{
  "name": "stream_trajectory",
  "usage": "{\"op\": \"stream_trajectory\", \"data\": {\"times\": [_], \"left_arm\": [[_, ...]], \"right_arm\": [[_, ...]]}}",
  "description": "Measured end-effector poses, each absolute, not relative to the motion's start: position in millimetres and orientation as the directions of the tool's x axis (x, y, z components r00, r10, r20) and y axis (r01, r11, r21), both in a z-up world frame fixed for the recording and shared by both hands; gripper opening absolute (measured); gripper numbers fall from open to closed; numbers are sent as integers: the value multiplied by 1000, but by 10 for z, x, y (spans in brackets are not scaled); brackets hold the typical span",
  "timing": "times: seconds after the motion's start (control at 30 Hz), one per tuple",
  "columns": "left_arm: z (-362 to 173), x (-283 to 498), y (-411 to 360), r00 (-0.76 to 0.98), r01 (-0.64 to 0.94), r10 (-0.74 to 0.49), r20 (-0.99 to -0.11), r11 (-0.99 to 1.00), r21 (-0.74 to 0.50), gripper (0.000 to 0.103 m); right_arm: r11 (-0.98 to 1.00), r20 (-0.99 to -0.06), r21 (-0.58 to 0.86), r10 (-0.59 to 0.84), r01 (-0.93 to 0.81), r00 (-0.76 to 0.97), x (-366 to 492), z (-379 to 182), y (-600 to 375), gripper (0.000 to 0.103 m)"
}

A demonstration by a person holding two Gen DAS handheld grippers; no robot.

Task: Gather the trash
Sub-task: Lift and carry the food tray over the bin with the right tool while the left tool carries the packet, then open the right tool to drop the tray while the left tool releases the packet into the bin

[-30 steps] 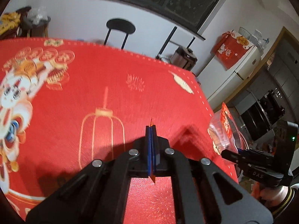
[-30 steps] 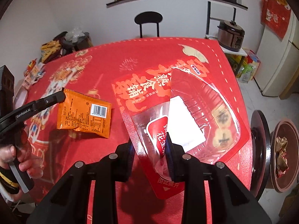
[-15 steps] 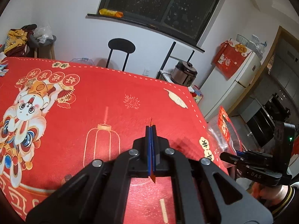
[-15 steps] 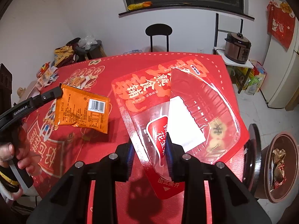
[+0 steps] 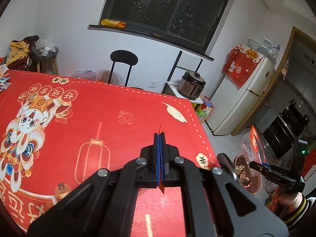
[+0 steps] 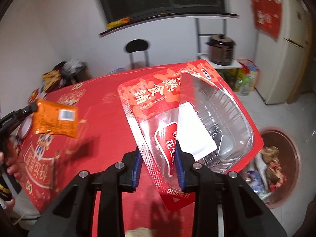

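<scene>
The left tongs (image 5: pixel 160 138) were clamped fully together on the edge of an orange snack packet (image 6: pixel 56 121), seen edge-on in their own view as a thin sliver between the blue pads. In the right wrist view the packet hung at nine o'clock, above the red counter (image 6: pixel 102 108). The right tongs (image 6: pixel 158 154) were partly closed on a red and clear food package (image 6: pixel 197 118), which held an empty clear tray and stuck up toward one o'clock, past the counter's edge. A round brown trash bin (image 6: pixel 276 167) with wrappers inside stood on the floor at four o'clock.
</scene>
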State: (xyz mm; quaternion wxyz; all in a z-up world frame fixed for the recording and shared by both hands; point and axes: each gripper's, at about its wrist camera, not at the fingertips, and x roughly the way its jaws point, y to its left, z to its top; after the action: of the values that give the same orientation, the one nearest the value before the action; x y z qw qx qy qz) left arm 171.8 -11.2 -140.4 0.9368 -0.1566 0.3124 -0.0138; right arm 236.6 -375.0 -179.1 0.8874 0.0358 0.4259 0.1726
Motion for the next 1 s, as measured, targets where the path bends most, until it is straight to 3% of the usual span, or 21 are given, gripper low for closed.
{"op": "stream_trajectory", "data": {"times": [0.53, 0.67, 0.73, 1.0], "left_arm": [[-1183, 1989, -959, 806, -9, -165, -568, 957, -290, 4], [-1138, 2085, -1232, 801, 41, -199, -565, 959, -280, 4], [-1116, 2144, -1375, 797, 70, -221, -563, 958, -276, 4], [-1101, 2383, -2078, 758, 218, -341, -556, 936, -276, 4]], "right_arm": [[977, -860, 208, 155, 57, 486, 2880, -2567, -5552, 34], [970, -861, 228, 160, 84, 483, 2868, -2622, -5671, 55], [969, -857, 229, 158, 88, 490, 2835, -2598, -5698, 59], [969, -816, 219, 121, 110, 565, 2513, -2245, -5921, 90]]}}
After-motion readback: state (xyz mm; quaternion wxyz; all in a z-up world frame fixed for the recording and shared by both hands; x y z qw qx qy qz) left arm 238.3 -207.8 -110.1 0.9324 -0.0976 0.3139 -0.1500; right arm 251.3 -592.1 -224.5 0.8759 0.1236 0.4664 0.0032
